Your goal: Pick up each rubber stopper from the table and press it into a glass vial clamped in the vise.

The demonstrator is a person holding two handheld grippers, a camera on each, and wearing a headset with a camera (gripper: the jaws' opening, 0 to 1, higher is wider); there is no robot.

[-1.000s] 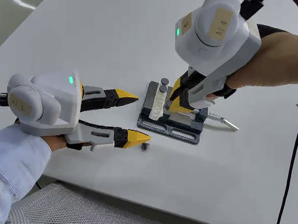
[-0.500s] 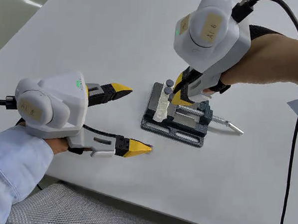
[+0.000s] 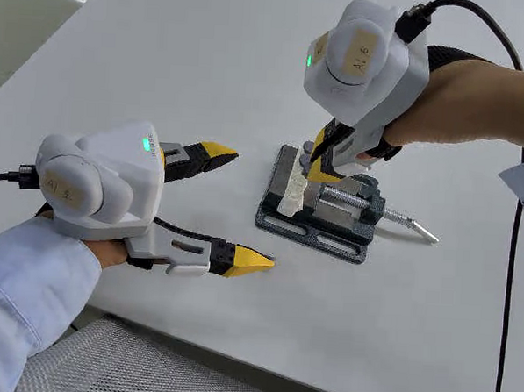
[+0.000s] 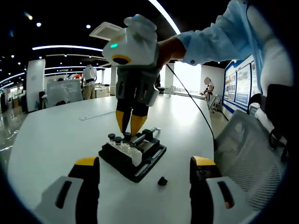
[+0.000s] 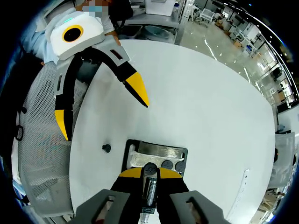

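Right gripper (image 5: 150, 173) clamped on rubber stopper (image 5: 150, 167), tips down at glass vials (image 3: 294, 194) in vise (image 3: 317, 230). Left gripper (image 3: 245, 207) jaws wide apart; loose stopper (image 4: 162, 180) just ahead between them.

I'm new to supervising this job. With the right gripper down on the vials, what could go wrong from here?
1. The right gripper has its jaws on a stopper atop a glass vial in the vise; an off-axis push might crack or tilt the vial.
2. The loose stopper lies on the table ahead of the open left gripper, toward the edge; a nudge might roll it off.
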